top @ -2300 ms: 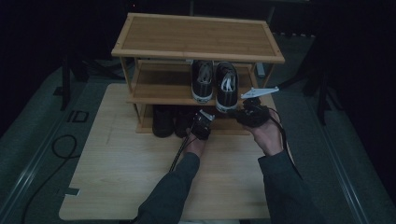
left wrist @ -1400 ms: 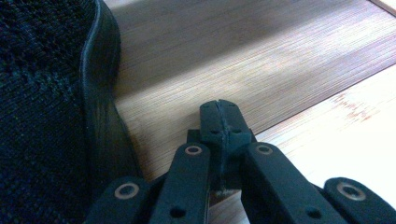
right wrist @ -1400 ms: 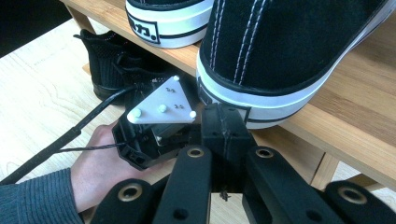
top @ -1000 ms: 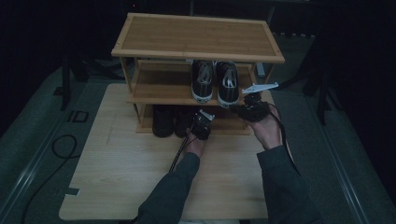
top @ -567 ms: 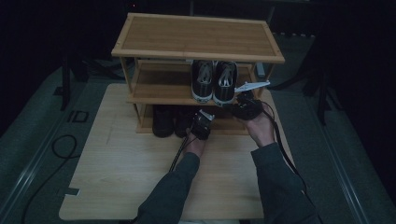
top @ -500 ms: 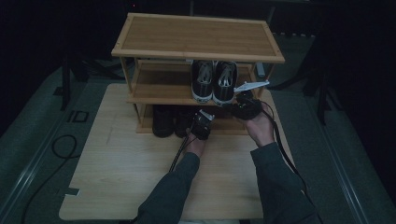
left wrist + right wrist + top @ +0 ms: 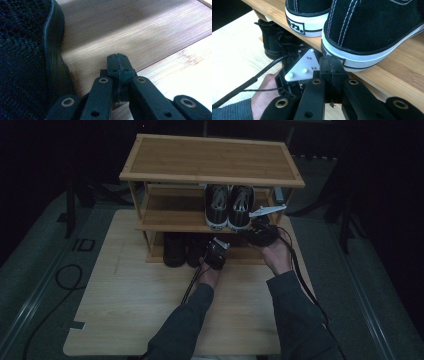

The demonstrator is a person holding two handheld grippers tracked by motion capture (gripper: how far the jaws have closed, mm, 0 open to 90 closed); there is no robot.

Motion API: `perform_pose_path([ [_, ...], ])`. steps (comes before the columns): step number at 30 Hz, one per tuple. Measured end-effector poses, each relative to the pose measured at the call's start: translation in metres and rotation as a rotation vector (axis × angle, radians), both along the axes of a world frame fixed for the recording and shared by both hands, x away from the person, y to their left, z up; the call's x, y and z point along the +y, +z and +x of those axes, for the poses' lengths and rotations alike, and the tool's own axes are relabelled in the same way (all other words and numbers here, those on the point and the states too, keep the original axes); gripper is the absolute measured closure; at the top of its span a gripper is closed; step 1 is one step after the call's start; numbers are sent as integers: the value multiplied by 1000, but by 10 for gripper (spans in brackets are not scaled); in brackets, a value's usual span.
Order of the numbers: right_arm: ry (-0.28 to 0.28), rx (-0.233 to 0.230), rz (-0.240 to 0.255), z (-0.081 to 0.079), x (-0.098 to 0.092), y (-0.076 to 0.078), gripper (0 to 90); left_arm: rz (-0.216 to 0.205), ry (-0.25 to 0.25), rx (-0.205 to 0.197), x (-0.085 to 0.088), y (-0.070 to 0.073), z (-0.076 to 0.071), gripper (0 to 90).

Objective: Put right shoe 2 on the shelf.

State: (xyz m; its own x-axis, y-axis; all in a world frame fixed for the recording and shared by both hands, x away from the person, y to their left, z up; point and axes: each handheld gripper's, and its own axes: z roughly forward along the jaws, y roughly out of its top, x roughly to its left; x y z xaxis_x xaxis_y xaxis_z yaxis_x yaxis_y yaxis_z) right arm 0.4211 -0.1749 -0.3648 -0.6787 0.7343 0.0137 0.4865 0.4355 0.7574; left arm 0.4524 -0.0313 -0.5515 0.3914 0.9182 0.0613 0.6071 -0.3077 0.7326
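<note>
Two black sneakers with white soles stand side by side on the middle shelf of a bamboo shoe rack (image 7: 170,222): the left sneaker (image 7: 217,205) and the right sneaker (image 7: 241,206). My right gripper (image 7: 250,232) is shut and empty. In the right gripper view its tips (image 7: 331,65) touch the white sole of the right sneaker (image 7: 374,25), beside the left sneaker (image 7: 308,13). My left gripper (image 7: 212,246) is low at the bottom shelf, shut (image 7: 117,62) on nothing. A black mesh shoe (image 7: 22,50) sits just to its left.
Dark shoes (image 7: 181,249) stand on the bottom shelf. The rack's top shelf (image 7: 210,160) is bare. The rack stands on a light wooden board (image 7: 130,305). The left gripper's grey plate (image 7: 302,66) and cable sit close under the right gripper.
My right gripper has moved left and forward to the edge of the middle shelf, up against the right sneaker's sole. The left gripper has stayed where it was.
</note>
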Motion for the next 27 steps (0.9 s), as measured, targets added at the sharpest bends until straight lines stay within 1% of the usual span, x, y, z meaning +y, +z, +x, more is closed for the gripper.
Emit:
perform_pose_path([
  [9, -4, 0, 3, 0, 0, -1, 900, 1, 0, 0, 0, 0, 0, 900],
  [21, -15, -12, 5, 3, 1, -2, 900, -4, 0, 0, 0, 0, 0, 900],
  [22, -15, -11, 5, 3, 1, -2, 900, 0, 2, -2, 0, 0, 0, 900],
  [23, -16, -12, 4, 2, 1, -2, 900, -8, 0, 2, 0, 0, 0, 900],
  [24, -17, -10, 6, 2, 0, -3, 900, 1, 1, -1, 0, 0, 0, 900],
  [27, -25, -28, -12, 0, 0, -3, 900, 1, 0, -1, 0, 0, 0, 900],
])
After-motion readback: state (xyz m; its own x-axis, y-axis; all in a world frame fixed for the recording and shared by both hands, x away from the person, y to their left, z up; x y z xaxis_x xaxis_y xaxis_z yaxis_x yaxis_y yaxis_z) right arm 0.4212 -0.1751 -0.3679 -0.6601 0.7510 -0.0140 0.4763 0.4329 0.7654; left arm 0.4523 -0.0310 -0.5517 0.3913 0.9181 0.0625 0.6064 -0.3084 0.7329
